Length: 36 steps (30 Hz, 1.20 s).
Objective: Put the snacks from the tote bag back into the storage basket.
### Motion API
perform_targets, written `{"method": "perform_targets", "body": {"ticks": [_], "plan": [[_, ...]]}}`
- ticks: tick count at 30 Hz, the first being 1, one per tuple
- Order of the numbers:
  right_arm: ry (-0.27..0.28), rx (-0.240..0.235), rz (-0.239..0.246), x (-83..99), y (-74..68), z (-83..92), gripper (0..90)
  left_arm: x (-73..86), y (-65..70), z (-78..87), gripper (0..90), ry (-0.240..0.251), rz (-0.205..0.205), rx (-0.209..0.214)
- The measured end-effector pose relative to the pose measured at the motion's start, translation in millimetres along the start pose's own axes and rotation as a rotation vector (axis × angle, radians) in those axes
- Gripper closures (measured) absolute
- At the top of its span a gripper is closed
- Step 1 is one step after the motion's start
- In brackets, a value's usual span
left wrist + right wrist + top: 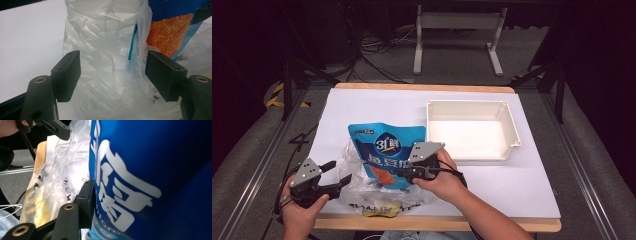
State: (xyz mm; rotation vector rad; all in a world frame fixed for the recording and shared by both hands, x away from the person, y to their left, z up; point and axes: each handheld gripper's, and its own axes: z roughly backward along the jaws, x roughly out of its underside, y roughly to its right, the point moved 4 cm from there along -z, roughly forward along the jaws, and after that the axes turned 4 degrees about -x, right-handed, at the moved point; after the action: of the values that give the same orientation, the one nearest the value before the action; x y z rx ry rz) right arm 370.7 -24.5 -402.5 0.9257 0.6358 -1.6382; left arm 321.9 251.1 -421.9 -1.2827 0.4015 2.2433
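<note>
1. The right gripper [404, 172] is clamping the lower part of the blue snack pouch [387, 150]; in the right gripper view one jaw is pressing flat against the pouch's printed face, while the other jaw is hidden behind it.
2. The pouch is standing half out of the clear plastic bag [357, 187], near the front edge of the table [377, 107].
3. The left gripper [334, 180] is sitting with its jaws spread wide and holding nothing; in the left gripper view the bag's crumpled film [105, 62] is lying between them, untouched.
4. A yellow item [382, 210] is lying inside the bag at the table edge; what it is cannot be told.
5. The white bin [472, 130] is standing empty, well apart from the pouch.
6. Judgement: unpacking appears to be under way; the pouch is not fully out, and nothing is in the bin.
</note>
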Motion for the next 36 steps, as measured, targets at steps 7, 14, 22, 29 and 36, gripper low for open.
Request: {"method": "perform_targets", "body": {"ticks": [7,14,22,29,36], "plan": [[0.0,-0.01,-0.004,0.6,1.1,0.3,55.1,-0.1,0.2,0.0,29.9,0.002,0.002,0.0],[-0.002,0.003,0.015,0.1,-1.7,0.3,56.2,0.0,-0.2,-0.3,29.8,0.003,0.004,0.0],[-0.013,0.005,0.033,-7.6,-6.3,3.2,57.0,0.2,-1.4,0.2,29.8,0.003,0.008,0.002],[0.009,0.013,0.048,-23.5,-7.3,15.8,56.9,-0.3,-0.8,1.1,29.8,0.008,0.005,0.001],[0.041,0.025,0.06,-42.1,-5.2,31.3,56.8,-0.4,-0.8,0.9,29.8,0.008,0.006,0.0]]}}
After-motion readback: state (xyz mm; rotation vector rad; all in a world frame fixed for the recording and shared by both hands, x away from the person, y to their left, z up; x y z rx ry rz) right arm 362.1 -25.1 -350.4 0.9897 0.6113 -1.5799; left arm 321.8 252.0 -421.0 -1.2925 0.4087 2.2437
